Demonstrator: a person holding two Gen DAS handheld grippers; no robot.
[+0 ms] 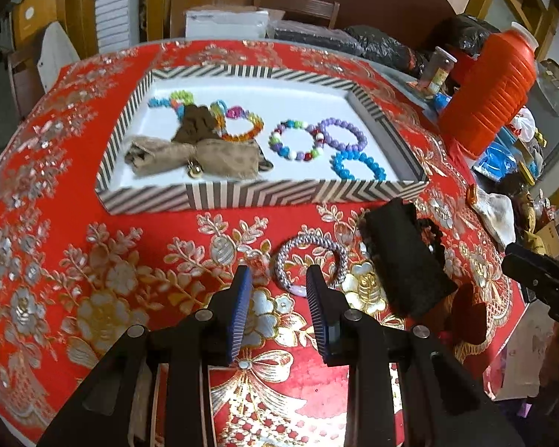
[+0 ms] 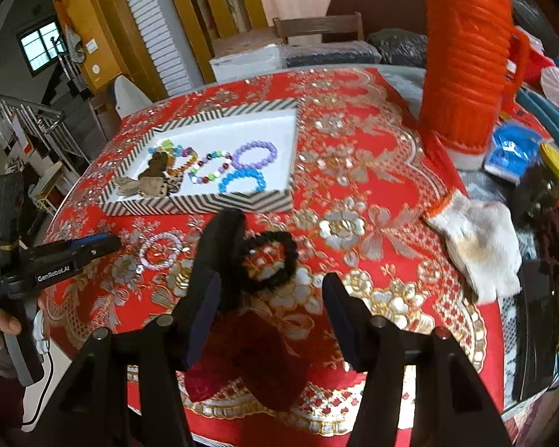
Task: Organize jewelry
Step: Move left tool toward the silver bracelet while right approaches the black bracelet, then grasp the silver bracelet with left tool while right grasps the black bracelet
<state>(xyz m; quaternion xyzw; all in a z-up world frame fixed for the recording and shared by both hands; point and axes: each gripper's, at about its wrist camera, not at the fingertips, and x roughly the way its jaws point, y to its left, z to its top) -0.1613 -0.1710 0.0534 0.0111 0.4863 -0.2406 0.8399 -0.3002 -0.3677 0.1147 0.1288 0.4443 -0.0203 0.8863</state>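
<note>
While beaded bracelets [image 1: 318, 141] are already laid in the striped-rim white tray [image 1: 264, 195], a silver braided bangle [image 1: 311, 262] and black scrunchie [image 2: 268, 260] are left on the red cloth, with left gripper [image 1: 279, 279] and right gripper [image 2: 272, 298] both held apart, empty.

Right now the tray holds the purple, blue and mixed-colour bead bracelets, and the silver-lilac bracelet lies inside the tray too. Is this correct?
Not quite. The silver-lilac bracelet lies outside the tray, on the red tablecloth, just ahead of the open left gripper; the left wrist view shows it. The purple, blue and mixed-colour bracelets are in the tray.
</note>
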